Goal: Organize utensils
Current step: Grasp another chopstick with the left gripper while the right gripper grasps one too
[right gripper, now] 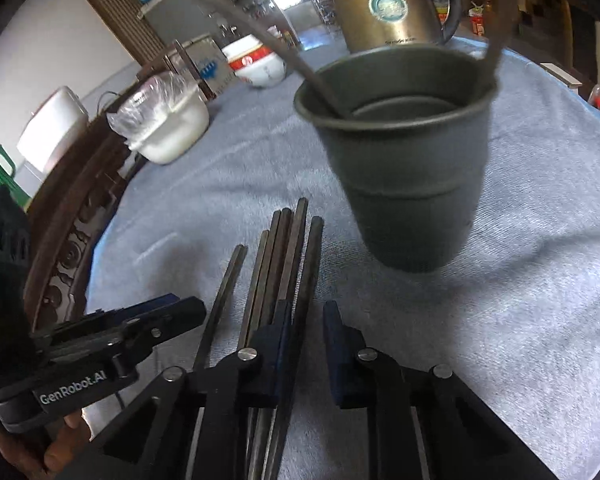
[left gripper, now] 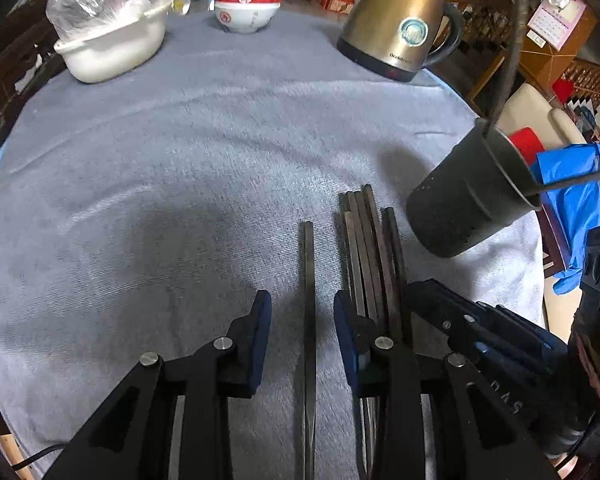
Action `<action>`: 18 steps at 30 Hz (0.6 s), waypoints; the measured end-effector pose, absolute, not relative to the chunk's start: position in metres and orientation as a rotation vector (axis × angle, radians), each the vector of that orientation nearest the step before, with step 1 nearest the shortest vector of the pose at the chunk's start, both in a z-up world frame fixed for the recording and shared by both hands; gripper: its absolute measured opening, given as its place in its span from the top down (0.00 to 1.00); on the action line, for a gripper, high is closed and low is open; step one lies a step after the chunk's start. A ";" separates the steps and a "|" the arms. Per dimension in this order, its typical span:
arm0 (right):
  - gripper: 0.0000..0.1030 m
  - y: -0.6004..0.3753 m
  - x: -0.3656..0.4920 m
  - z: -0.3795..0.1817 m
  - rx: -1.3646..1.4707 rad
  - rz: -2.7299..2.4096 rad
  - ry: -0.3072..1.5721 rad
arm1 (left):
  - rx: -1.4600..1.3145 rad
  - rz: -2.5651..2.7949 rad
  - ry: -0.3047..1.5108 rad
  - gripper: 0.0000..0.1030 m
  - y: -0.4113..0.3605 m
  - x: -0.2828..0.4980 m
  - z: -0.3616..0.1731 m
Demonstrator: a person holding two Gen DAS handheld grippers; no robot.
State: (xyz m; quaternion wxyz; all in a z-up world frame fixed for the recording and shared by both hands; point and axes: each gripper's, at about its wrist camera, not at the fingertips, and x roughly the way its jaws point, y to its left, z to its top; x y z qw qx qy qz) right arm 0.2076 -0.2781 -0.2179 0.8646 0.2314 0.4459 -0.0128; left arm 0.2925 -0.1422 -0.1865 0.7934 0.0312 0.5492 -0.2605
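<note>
Several dark chopsticks [left gripper: 370,248] lie bundled on the grey cloth; one single chopstick [left gripper: 309,300] lies apart to their left. My left gripper [left gripper: 302,312] is open, low over the cloth, jaws on either side of the single chopstick. My right gripper [right gripper: 306,320] is open, with the rightmost chopstick [right gripper: 306,276] of the bundle [right gripper: 276,264] between its jaws. A dark metal cup [right gripper: 404,152] stands just beyond the chopsticks and holds two chopsticks [right gripper: 236,12]; it also shows in the left wrist view [left gripper: 472,196]. The right gripper's body shows at the lower right of the left wrist view.
A brass-coloured kettle [left gripper: 400,24], a stack of white and red bowls [left gripper: 248,0] and a white pot under plastic film [left gripper: 112,40] stand along the table's far side. The grey cloth [left gripper: 180,160] covers the round table. The table's right edge lies close to the cup.
</note>
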 end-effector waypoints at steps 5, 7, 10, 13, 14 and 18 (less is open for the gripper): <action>0.82 -0.275 0.217 -0.219 0.481 -0.036 0.968 | 0.079 -0.556 1.224 0.82 -0.146 0.300 -0.199; 0.82 -0.271 0.219 -0.220 0.461 -0.034 0.977 | 0.073 -0.540 1.233 0.91 -0.142 0.302 -0.204; 0.82 -0.264 0.224 -0.222 0.478 -0.001 0.983 | 0.050 -0.531 1.229 0.91 -0.133 0.305 -0.204; 0.84 -0.256 0.227 -0.223 0.496 0.022 0.983 | 0.043 -0.512 1.218 0.91 -0.118 0.305 -0.202; 0.87 -0.253 0.228 -0.223 0.503 0.030 0.983 | 0.041 -0.509 1.215 0.91 -0.114 0.304 -0.202; 0.91 -0.235 0.229 -0.223 0.496 0.074 0.980 | 0.046 -0.483 1.205 0.91 -0.091 0.305 -0.202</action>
